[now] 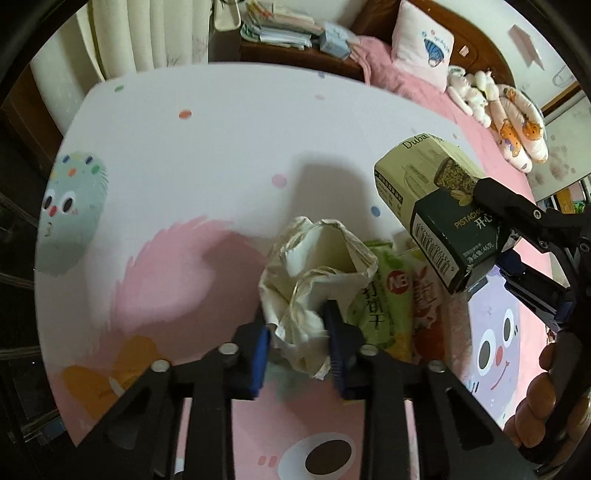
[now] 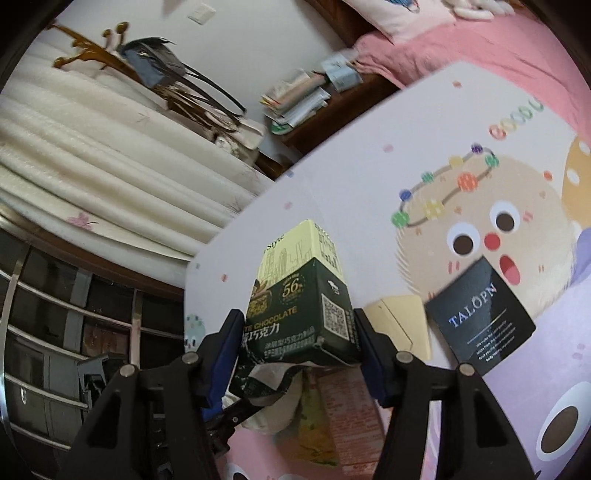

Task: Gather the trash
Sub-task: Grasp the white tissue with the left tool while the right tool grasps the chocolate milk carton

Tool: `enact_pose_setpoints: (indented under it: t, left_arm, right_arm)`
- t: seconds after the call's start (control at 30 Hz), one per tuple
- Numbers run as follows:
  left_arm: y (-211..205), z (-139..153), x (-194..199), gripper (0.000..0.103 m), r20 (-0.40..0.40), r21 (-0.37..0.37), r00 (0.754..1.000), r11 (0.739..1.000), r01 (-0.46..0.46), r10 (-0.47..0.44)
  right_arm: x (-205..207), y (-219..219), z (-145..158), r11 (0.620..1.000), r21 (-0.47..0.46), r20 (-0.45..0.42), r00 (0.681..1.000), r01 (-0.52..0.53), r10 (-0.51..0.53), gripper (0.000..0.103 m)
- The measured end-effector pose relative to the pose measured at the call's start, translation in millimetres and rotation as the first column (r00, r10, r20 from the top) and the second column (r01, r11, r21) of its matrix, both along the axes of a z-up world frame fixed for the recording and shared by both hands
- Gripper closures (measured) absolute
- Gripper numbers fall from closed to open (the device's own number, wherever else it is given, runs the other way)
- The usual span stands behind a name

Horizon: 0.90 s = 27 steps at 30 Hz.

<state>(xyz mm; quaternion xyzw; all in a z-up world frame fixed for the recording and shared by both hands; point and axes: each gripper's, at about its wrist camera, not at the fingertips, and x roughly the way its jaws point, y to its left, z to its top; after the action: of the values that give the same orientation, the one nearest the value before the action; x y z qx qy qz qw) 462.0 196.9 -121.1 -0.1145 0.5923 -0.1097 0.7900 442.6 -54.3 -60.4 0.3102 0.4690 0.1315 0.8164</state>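
My left gripper [image 1: 297,343] is shut on the edge of a crumpled white bag [image 1: 314,280], whose mouth stands open on the cartoon mat [image 1: 203,147]. A green biscuit packet [image 1: 384,306] and a red packet [image 1: 428,314] lie against the bag's right side. My right gripper [image 2: 295,350] is shut on a green-and-cream chocolate box [image 2: 303,295]. In the left wrist view that box [image 1: 436,206] hangs in the air right of and above the bag's mouth, held by the right gripper [image 1: 491,236].
A black TALOPN card [image 2: 480,314] and a cream card [image 2: 402,325] lie on the mat to the right. A bed with pink cover [image 1: 424,88] and a nightstand with papers [image 1: 280,29] stand beyond. A curtain [image 2: 92,155] hangs at the left.
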Motion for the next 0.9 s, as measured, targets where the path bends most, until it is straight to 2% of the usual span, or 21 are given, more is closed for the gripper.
enact_pose_setpoints:
  t: [0.17,0.47,0.7,0.9]
  left_arm:
    - [0,20,-14,0.087,0.051,0.009,0.999,1.000,0.002,-0.003]
    - [0,81,-60,0.088,0.140,0.018,0.990,1.000,0.016,-0.018]
    - [-12,120,-128,0.088,0.201,0.037,0.979,0.999,0.030,-0.037]
    - [-35,143,-208,0.088,0.242,0.069,0.969,0.997,0.034,-0.050]
  right_arm:
    - [-13,4,21,1.000,0.014,0.045,0.999,-0.023,0.023,0.045]
    - [-67,-4,50,0.998,0.043,0.101,0.994,-0.055,0.051,0.045]
    - [-136,-26,61,0.995,0.074,0.116,0.992,-0.065,0.056,0.045]
    - [-205,-50,62,0.992,0.080,0.121,0.989,-0.099,0.089,0.045]
